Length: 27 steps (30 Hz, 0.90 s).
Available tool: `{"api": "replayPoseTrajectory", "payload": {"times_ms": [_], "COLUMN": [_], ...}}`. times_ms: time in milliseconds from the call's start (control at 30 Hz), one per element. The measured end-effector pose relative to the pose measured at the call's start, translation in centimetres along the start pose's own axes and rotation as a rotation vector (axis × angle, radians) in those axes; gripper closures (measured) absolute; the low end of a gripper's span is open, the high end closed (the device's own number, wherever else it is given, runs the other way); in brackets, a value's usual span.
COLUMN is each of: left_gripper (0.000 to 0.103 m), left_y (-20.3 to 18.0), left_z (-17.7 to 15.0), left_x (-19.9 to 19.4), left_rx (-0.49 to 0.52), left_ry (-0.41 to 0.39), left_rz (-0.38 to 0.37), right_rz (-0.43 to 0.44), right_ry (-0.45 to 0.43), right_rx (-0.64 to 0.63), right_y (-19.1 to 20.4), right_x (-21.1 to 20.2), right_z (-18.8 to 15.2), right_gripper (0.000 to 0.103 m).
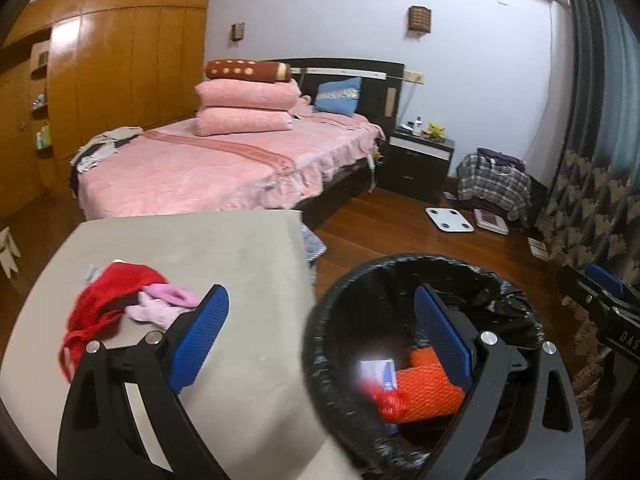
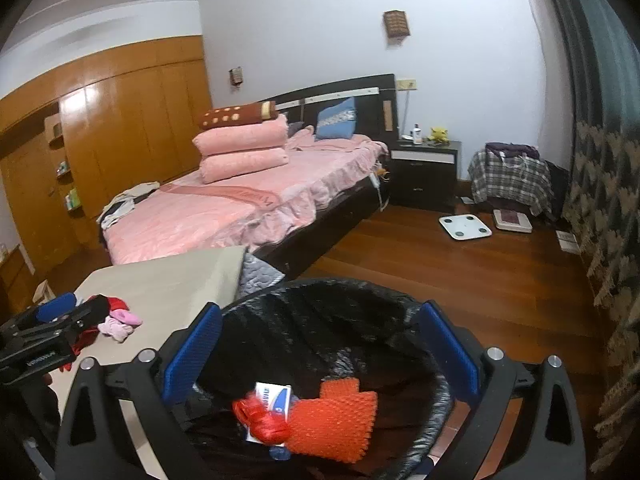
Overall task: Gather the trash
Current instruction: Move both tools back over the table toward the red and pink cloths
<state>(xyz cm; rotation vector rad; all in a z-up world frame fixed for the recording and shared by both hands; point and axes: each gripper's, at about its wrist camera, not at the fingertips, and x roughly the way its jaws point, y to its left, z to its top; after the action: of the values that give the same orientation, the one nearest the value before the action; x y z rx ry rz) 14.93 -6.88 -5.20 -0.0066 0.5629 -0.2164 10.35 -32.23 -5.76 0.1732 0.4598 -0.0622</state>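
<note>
1. Left hand-held gripper [image 1: 322, 320] is spread, empty, straddling tabletop [image 1: 240, 248] and bin [image 1: 320, 360].
2. Right hand-held gripper [image 2: 320, 340] gapes empty over the bin.
3. Orange netting [image 2: 332, 424] and a carton [image 2: 274, 394] lie inside the bin.

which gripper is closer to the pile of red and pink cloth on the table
Left. The left gripper sits open right beside the red and pink cloth pile on the beige table; the right gripper hangs open over the black-lined trash bin, farther away.

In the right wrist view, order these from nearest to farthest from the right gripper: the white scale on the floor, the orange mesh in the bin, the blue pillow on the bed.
From the right gripper:
1. Orange mesh, in the bin below.
2. White scale, floor, right.
3. Blue pillow, at the headboard.
</note>
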Motion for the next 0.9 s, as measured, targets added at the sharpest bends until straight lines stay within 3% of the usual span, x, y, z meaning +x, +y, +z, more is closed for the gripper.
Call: {"api": "replayPoseTrajectory", "payload": {"times_ms": [533, 900], "left_gripper": [0.012, 0.012], "left_y": [9.6, 18.4], "left_z": [-1.4, -3.1], "left_x": [-2.2, -1.8], "left_rx": [-0.064, -0.103], "left_ry": [-0.024, 0.014], "left_rz": [0.164, 0.303], "right_rz": [0.128, 0.255], "right_ry": [0.035, 0.086], "right_rx": [-0.122, -0.209], "right_y": [10.6, 19.1], "right_x": [3.1, 6.9], "right_z": [-0.6, -2.3], "right_gripper": [0.006, 0.006]}}
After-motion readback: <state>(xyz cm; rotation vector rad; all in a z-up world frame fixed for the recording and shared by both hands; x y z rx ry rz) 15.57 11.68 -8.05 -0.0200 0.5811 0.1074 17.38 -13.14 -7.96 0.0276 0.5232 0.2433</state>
